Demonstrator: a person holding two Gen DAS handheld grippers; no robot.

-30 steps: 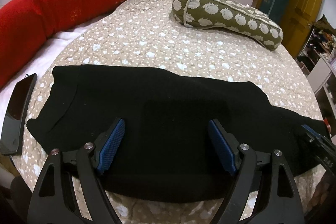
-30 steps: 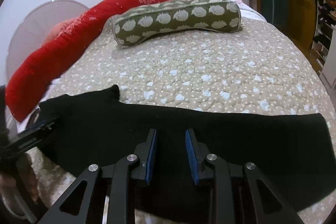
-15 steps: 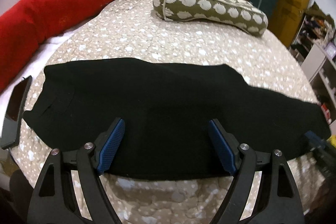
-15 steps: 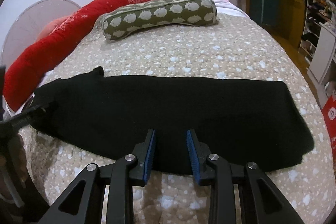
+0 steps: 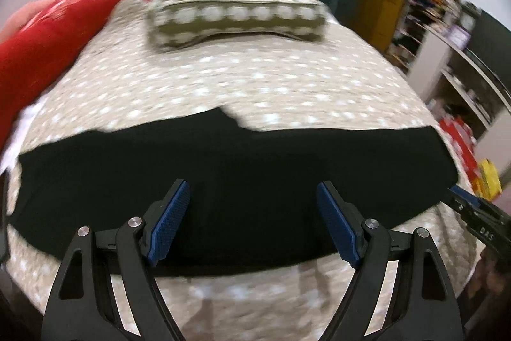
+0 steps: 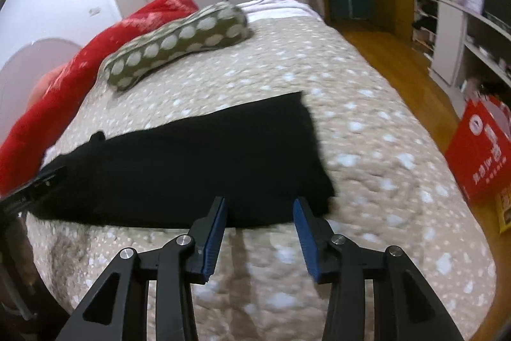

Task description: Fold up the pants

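We see both tools built alike: the left gripper [image 5: 252, 219] has matte black skeletal arms with triangular cut-outs, paired linkage bars and round silver pivot screws, two per side. Its fingers [image 5: 335, 224] carry blue pads with a fine knurled grid texture, set in black backing plates. The right gripper [image 6: 260, 240] matches: same black frame, same triangular windows, four silver screw heads, blue ribbed pads seen edge-on. In the left wrist view the right tool's black body also shows at the far right edge, with white lettering we read only partly, and a blue pad tip beside it. Motion blur hides finer detail.
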